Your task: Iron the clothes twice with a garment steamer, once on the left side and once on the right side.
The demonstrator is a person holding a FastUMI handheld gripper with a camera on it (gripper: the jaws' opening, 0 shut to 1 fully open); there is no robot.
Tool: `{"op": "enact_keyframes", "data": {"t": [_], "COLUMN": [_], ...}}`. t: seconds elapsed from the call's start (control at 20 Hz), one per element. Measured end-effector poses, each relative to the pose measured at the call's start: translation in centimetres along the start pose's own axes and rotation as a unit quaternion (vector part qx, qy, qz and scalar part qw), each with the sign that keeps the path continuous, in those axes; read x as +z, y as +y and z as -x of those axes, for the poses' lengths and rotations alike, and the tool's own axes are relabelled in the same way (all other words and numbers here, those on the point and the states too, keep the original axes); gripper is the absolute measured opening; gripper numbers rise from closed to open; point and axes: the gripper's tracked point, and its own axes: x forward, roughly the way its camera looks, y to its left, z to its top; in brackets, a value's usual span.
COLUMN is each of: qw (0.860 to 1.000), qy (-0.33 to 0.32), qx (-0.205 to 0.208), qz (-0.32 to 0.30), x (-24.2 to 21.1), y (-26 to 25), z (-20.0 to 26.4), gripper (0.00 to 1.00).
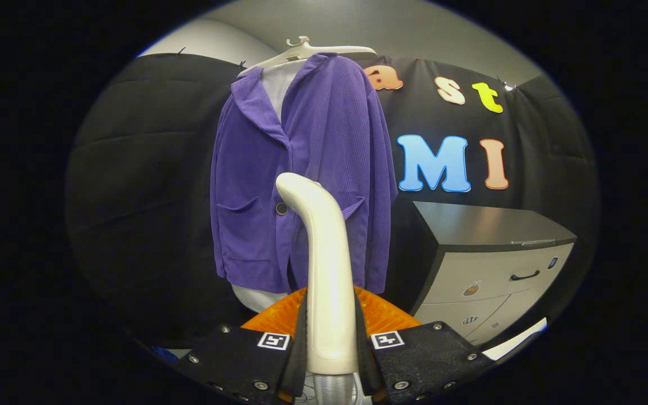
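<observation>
Gripping steamer point(324, 253), tool point(331, 332) clamped; purple jacket point(301, 169) beyond, drawer cabinet point(493, 264) right.

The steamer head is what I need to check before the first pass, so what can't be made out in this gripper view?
- Steamer, clamped in the gripper: its nozzle face points away toward the purple jacket, so steam holes and any gap to the cloth are hidden.
- Jacket's middle: covered by the steamer.
- White garment under the jacket: mostly hidden.
- Cabinet stickers: too small.
</observation>
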Motion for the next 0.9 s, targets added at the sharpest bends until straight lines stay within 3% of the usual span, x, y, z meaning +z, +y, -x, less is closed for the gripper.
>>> {"op": "enact_keyframes", "data": {"t": [0.9], "qw": [0.994], "qy": [0.110], "qx": [0.003], "qz": [-0.003], "x": [-13.2], "y": [1.4], "z": [0.3], "gripper": [0.38]}}
